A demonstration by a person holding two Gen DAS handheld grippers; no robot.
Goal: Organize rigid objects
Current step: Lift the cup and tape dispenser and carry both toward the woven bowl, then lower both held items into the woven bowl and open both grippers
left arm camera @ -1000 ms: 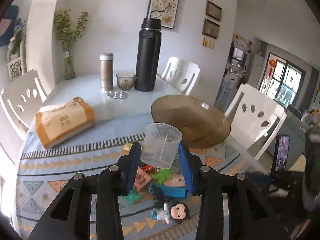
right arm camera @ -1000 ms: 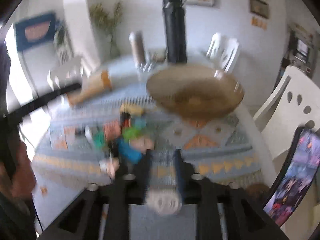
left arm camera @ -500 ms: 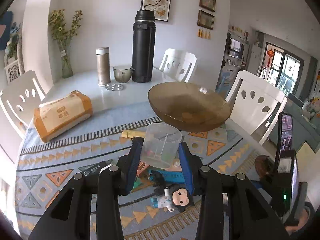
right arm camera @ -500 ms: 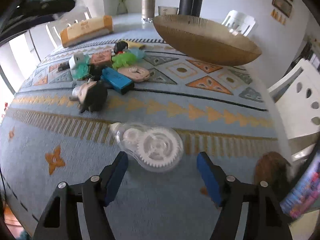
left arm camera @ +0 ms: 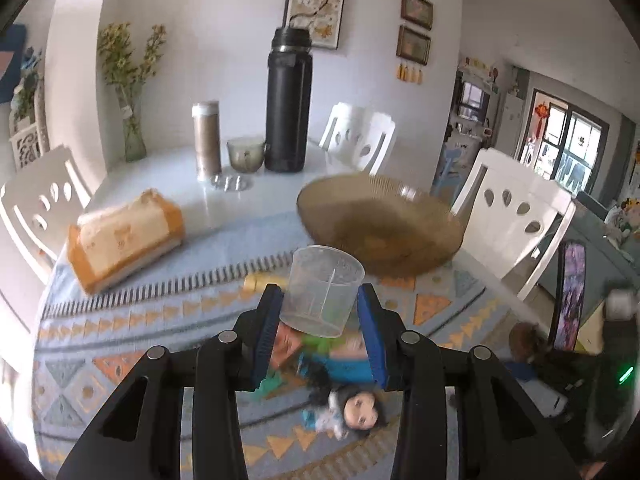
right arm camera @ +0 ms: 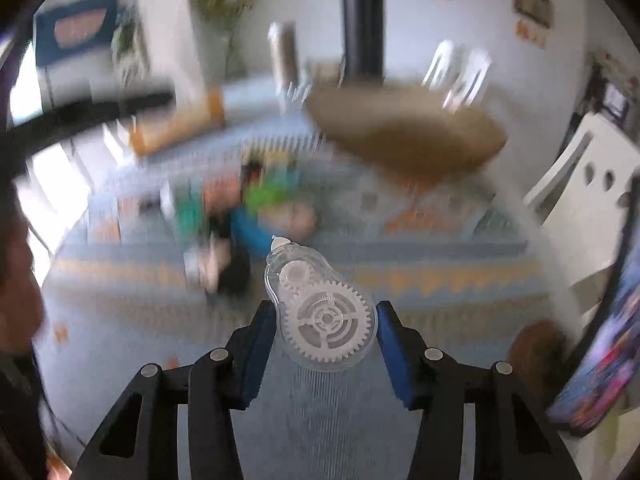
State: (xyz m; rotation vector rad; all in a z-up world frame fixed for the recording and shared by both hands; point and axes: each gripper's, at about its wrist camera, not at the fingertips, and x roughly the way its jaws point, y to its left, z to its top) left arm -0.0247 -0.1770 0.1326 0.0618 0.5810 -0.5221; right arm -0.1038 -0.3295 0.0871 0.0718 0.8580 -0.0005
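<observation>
My left claw (left arm camera: 320,322) is clamped on a clear plastic cup (left arm camera: 323,290), its blue pads pressing the cup's lower sides while the open rim stands above them, tilted a little away from me. The cup hangs clear above the bench (left arm camera: 144,312). Straight beneath this claw lies a heap of small toys; I make out a dark-haired doll (left arm camera: 352,408) nearest me and a blue block (left arm camera: 344,366) just past it, the rest being too smeared to name. Ahead of the claw and a little to its right sits a wide brown bowl (left arm camera: 380,224). Further ahead stand a tall black flask (left arm camera: 290,100), a slim steel bottle (left arm camera: 207,140) and a small glass cup (left arm camera: 245,154); off to the left lies an orange tissue pack (left arm camera: 124,238).

My right claw (right arm camera: 326,330) is closing around a clear correction-tape dispenser (right arm camera: 320,308), white gears showing through the shell, nose pointing away from me. Both pads sit against the broad end of its body. The background here is badly blurred; I can only tell the bowl (right arm camera: 404,136) ahead to the right and the toy heap ahead to the left.
</observation>
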